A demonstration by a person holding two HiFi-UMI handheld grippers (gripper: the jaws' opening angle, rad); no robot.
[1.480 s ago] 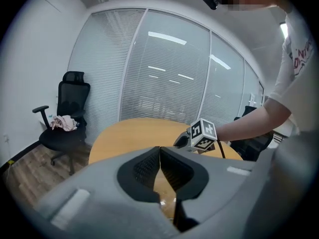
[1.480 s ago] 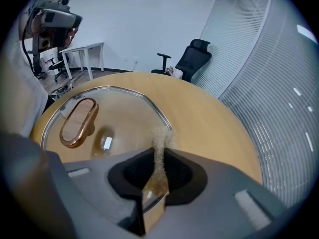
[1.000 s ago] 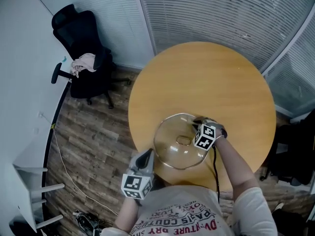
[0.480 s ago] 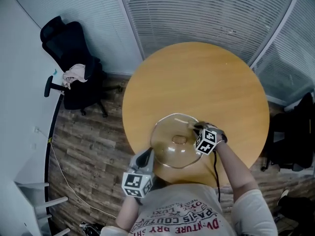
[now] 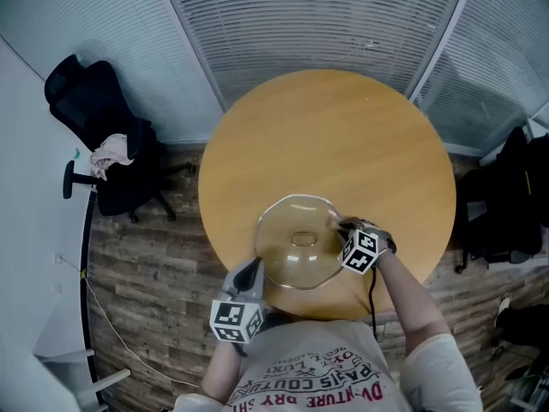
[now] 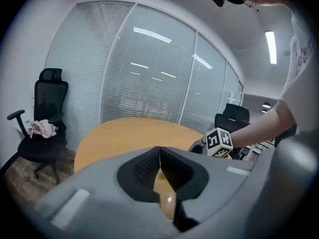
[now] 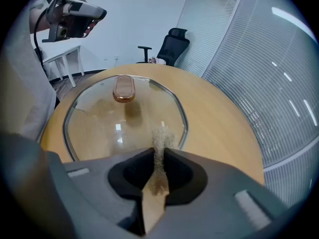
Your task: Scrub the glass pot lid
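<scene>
While left hand-held gripper (image 5: 255, 272) pinches lid (image 5: 296, 260) rim, apparently to steady it, right hand-held gripper (image 7: 159, 151) clamps brush (image 7: 160, 139), bristles at the glass.

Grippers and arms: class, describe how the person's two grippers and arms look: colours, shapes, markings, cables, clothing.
Both the left gripper and right gripper have bulky grey shells with black textured pads. Each carries a white cube with black square markers. A black cable runs from the right one. The person wears a pale short-sleeved T-shirt with red lettering.
</scene>
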